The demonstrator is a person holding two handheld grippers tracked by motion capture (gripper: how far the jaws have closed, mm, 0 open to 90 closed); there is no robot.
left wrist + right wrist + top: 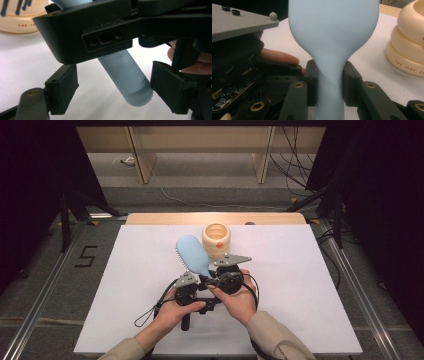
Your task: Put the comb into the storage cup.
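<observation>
A person holds a pale blue hairbrush (pixel 193 254) above a white desk (pixel 125 290) with two hand-held grippers.

The right gripper (pixel 329 86) is clenched on the narrow neck of the brush handle, its two black pads pressing either side, so the wide brush head rises above the jaws and stays steady. In the high view the brush lies slanted, head away from the person, just beside a cream, ring-stacked holder (pixel 216 240) at the far middle of the desk. The left gripper (pixel 113 93) sits around the rounded end of the handle: one pad looks to be just touching it, the other stands apart, so it is not yet gripping. The placing suggests a handover or a second grip to steady the brush.
</observation>
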